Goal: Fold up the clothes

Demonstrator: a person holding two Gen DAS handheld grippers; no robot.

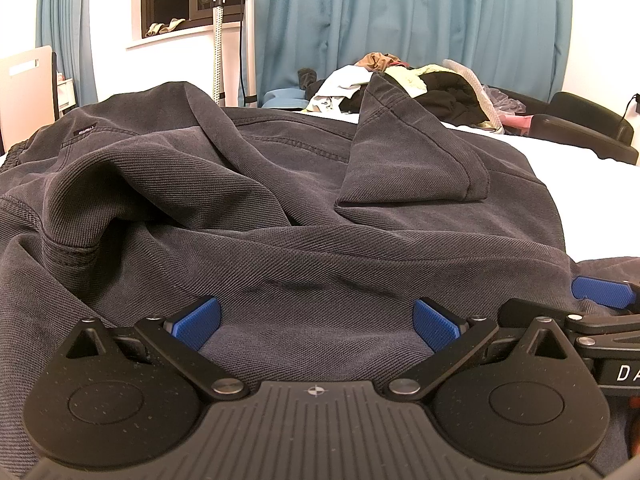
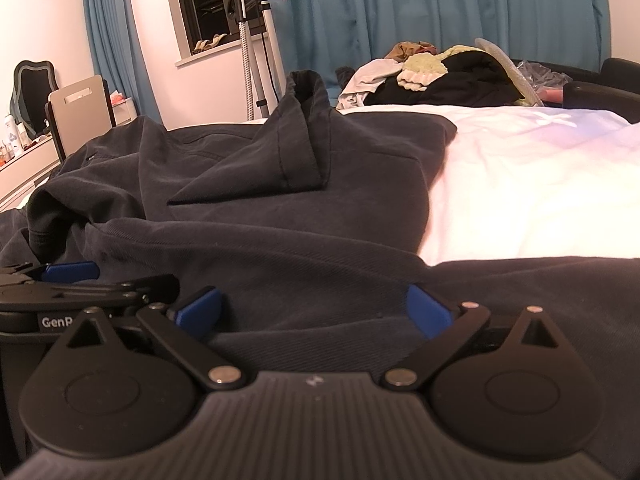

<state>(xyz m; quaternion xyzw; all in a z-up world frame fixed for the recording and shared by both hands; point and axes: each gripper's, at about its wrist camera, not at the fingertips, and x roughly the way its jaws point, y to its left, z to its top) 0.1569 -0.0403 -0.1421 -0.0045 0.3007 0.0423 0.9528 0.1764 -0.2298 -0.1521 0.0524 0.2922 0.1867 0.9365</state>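
Charcoal twill trousers (image 1: 304, 208) sprawl rumpled across the white bed (image 2: 520, 184) straight ahead, their cloth under my left gripper (image 1: 316, 326) and right gripper (image 2: 316, 314), both spread wide, grasping nothing.

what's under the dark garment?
A white bed sheet shows beside the dark garment on its right and runs under it. What else lies beneath is covered. A folded flap lies on top.

Both wrist views low, close over dark garment (image 1: 280, 208), facing teal curtains (image 1: 400, 12); shared: clothes pile (image 2: 440, 76).
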